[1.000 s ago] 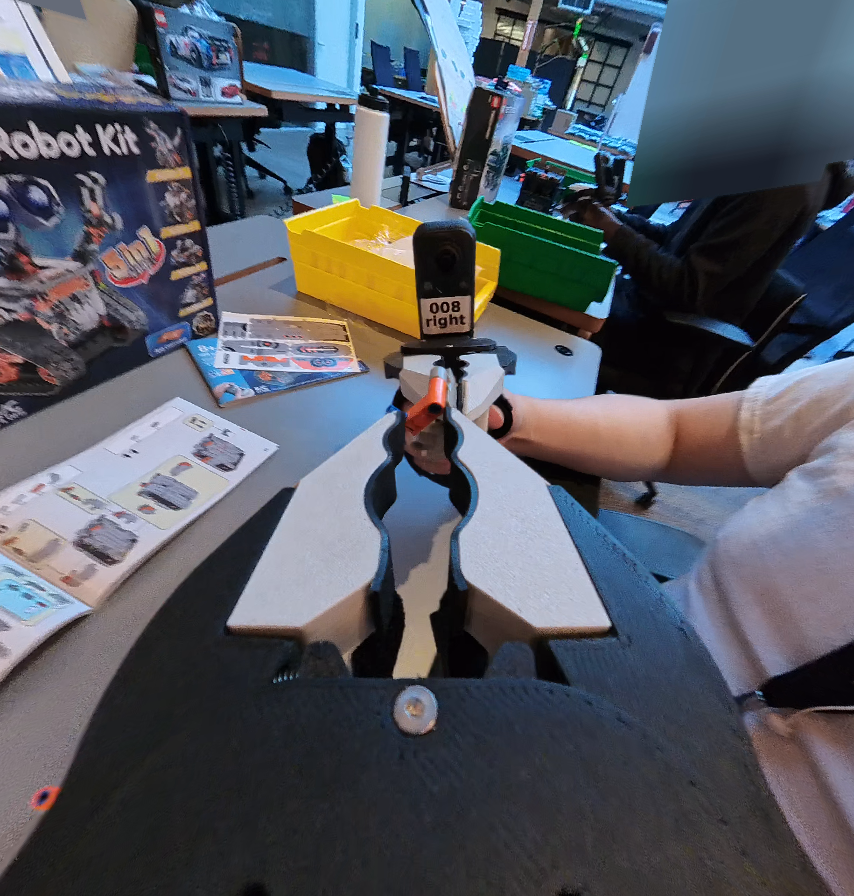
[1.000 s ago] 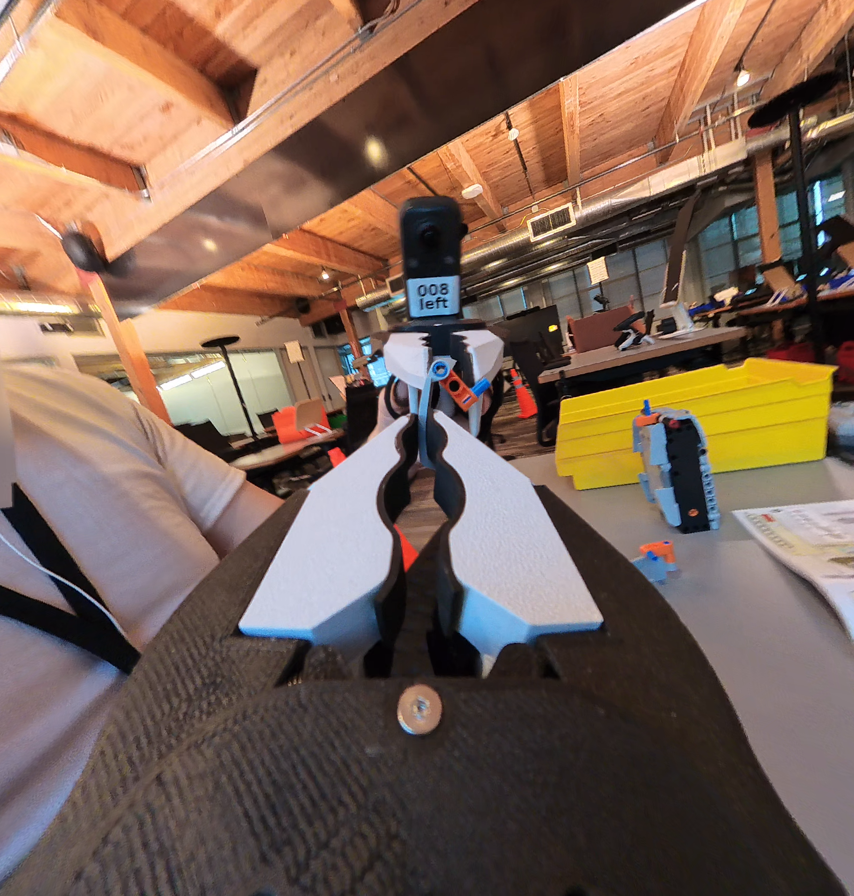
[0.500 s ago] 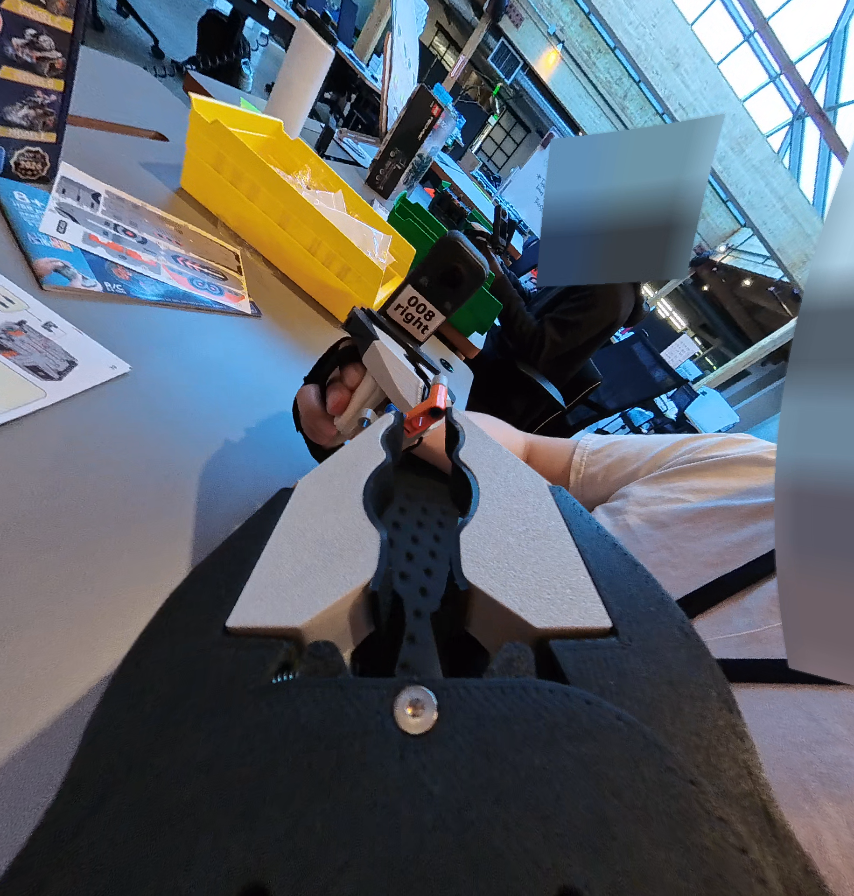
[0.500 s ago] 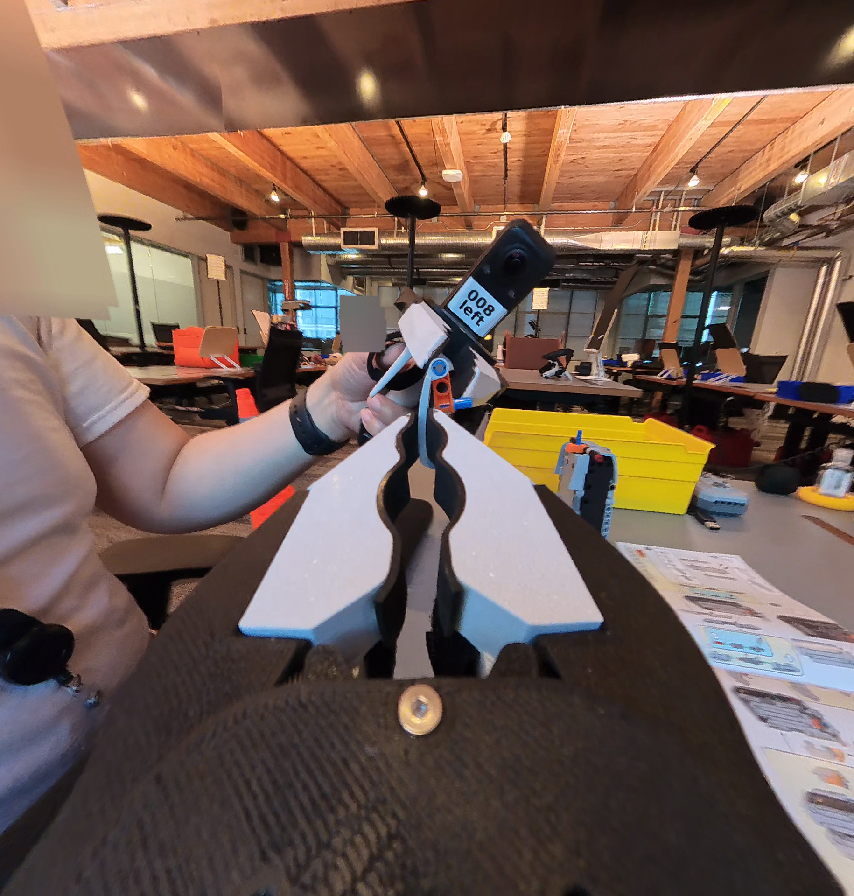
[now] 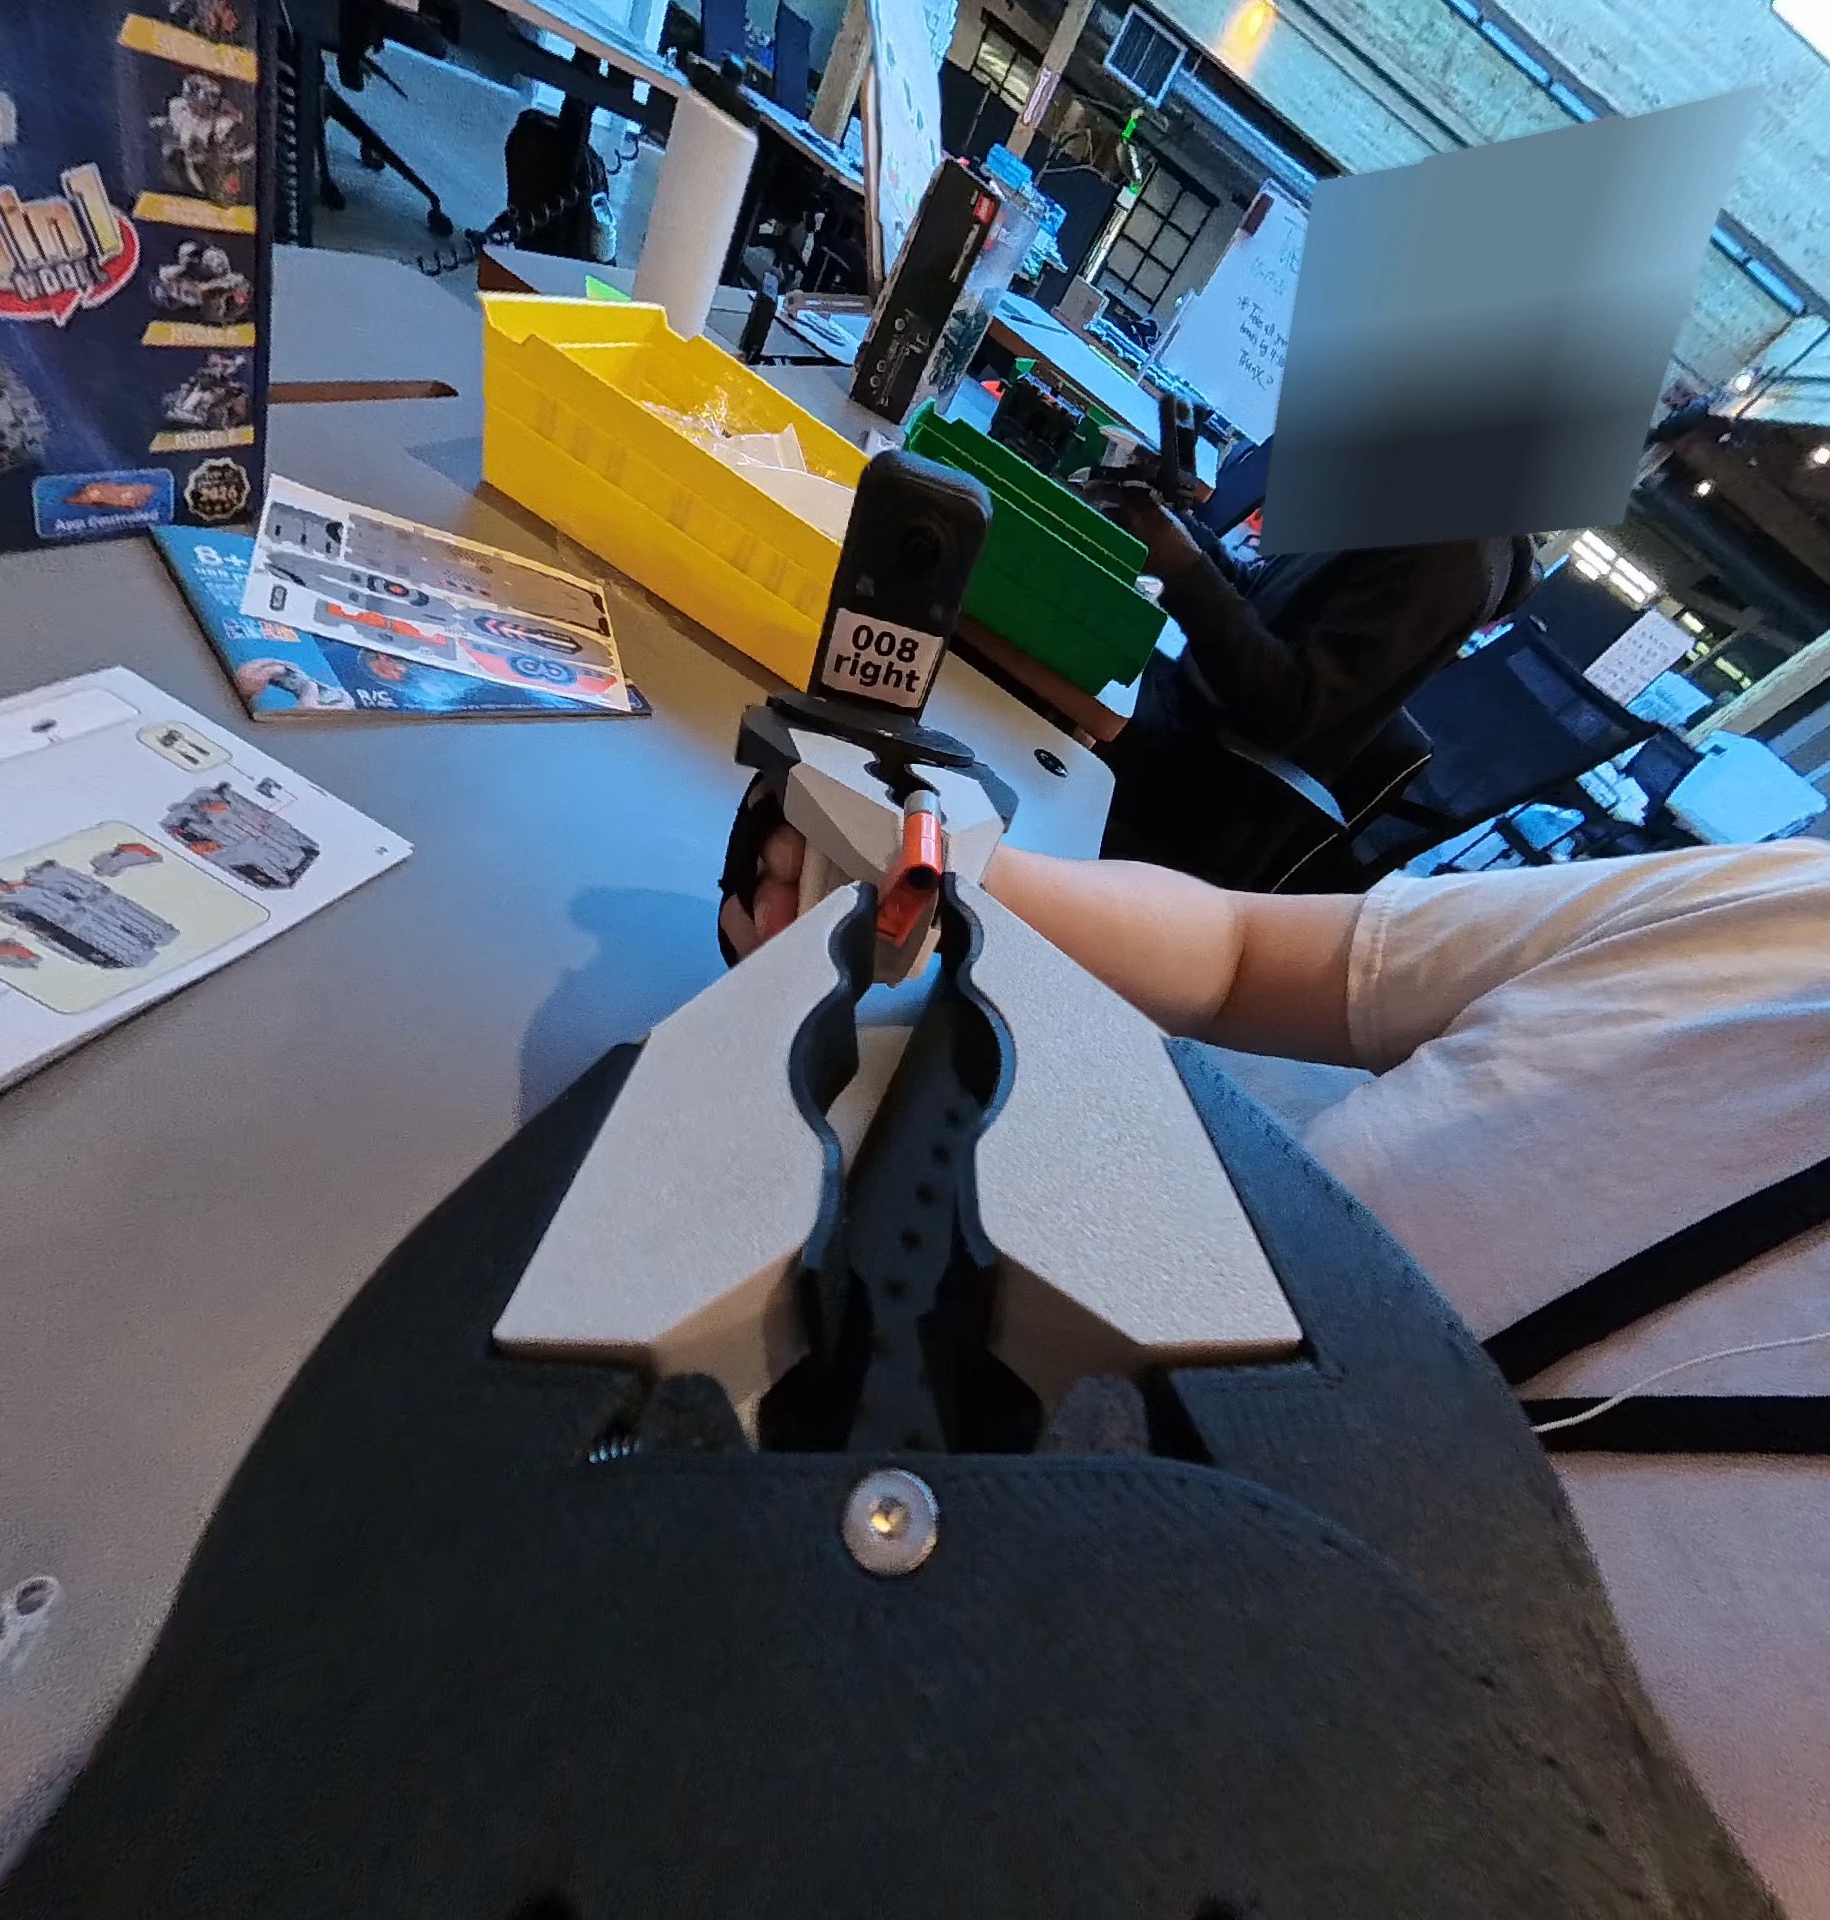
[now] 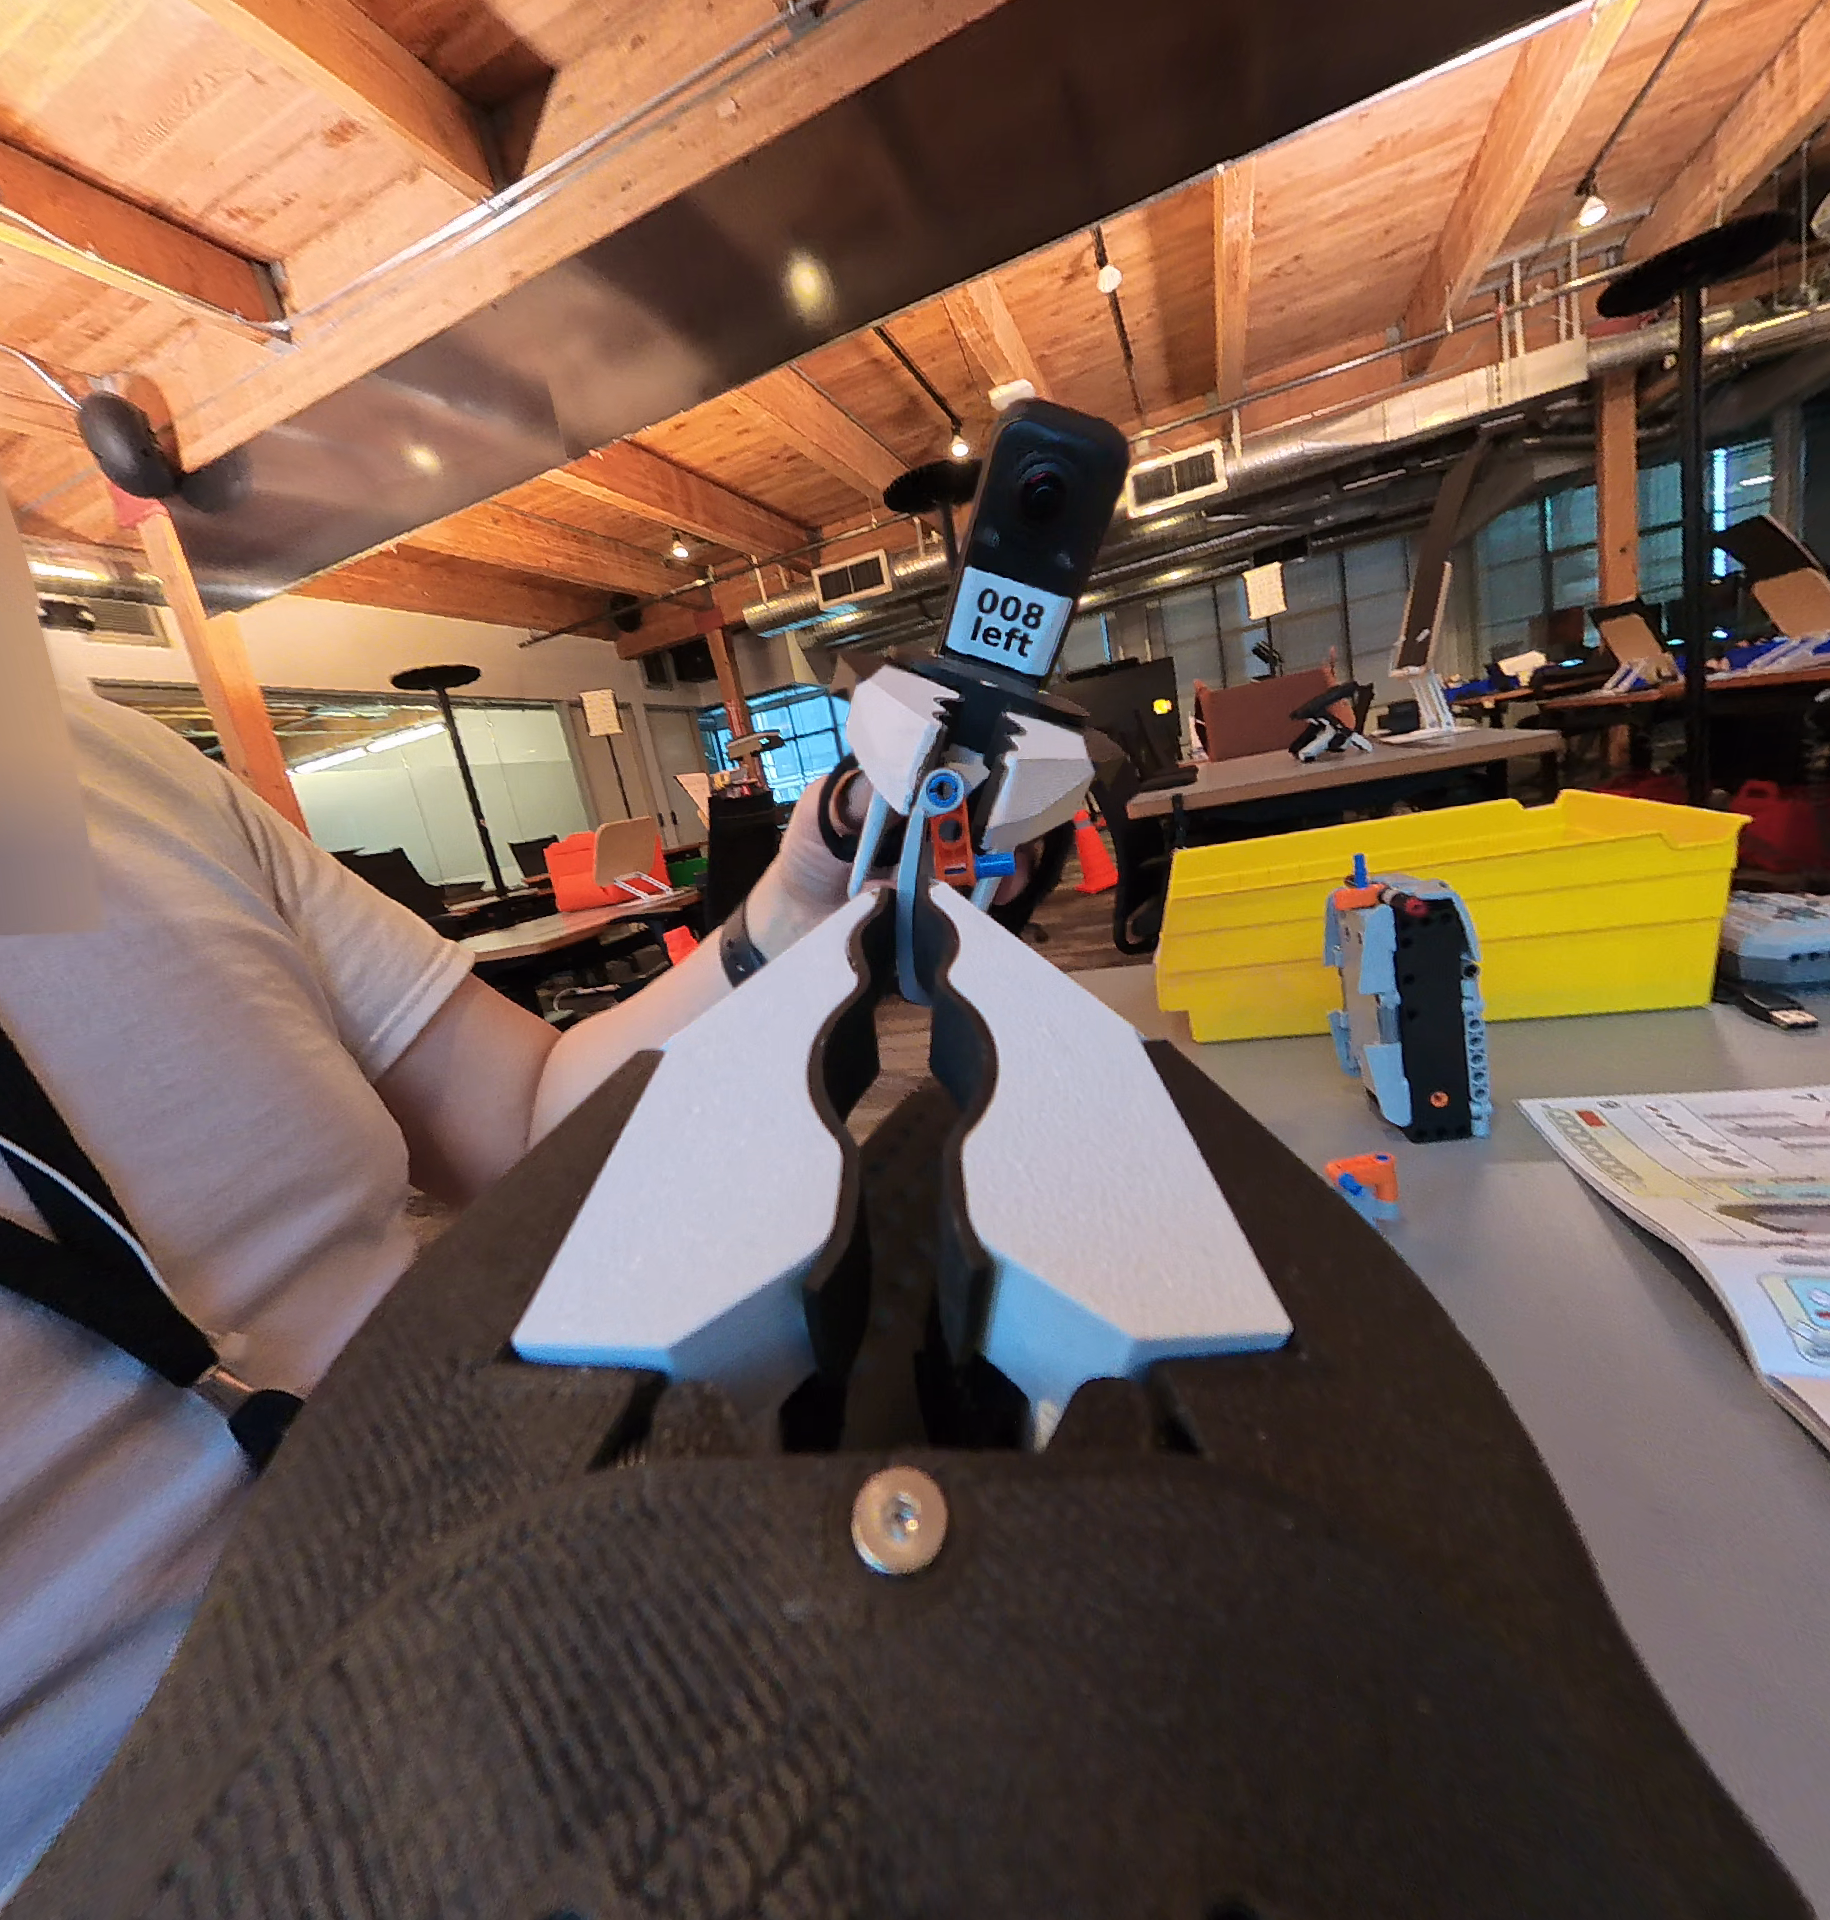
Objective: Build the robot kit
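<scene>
Both grippers (image 5: 906,894) (image 6: 916,914) lower now, labelled cameras (image 5: 906,582) upright.

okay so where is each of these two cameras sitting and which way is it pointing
Left wrist view: sits on the left gripper, looking across the grey table at the right gripper; a bare forearm shows.
Right wrist view: sits on the right gripper, tilted up toward the left gripper, the wooden ceiling behind; an arm and pale shirt show.
Shared: both grippers meet tip to tip on one small orange toy part, and the paper manuals.
</scene>
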{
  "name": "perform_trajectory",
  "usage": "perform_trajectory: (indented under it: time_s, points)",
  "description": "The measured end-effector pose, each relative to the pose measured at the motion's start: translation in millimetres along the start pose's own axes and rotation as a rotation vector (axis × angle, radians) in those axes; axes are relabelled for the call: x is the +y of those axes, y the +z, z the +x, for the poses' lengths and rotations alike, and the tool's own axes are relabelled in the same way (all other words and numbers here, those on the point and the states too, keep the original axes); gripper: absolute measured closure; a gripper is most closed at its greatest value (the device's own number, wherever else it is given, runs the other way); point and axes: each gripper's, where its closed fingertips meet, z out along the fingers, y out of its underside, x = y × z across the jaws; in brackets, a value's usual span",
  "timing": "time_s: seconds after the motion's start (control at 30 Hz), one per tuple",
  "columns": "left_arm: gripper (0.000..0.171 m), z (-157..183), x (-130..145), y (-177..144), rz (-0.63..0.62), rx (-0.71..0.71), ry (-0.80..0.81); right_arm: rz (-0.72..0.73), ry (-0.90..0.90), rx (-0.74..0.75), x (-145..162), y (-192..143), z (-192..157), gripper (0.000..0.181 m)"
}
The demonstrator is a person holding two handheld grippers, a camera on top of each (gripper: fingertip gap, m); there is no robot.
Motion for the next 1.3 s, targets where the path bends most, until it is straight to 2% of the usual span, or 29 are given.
perform_trajectory:
  time_s: [0.33,0.43,1.07,1.3]
  points:
    - [0.162,0.4,6.3,0.9,-0.024,0.101,-0.293,-0.048,-0.103,0.003,6.8,1.1,-0.6,0.179]
    - [0.162,0.1,7.3,0.6,-0.026,0.116,-0.335,-0.056,-0.113,0.003,8.0,2.3,-0.5,0.179]
    - [0.166,-13.6,1.0,-0.4,-0.017,-0.060,-0.101,0.040,0.304,-0.007,7.3,1.9,15.0,0.180]
    - [0.166,-16.9,0.9,0.0,-0.025,-0.107,-0.035,0.060,0.368,-0.007,9.5,1.7,18.4,0.180]
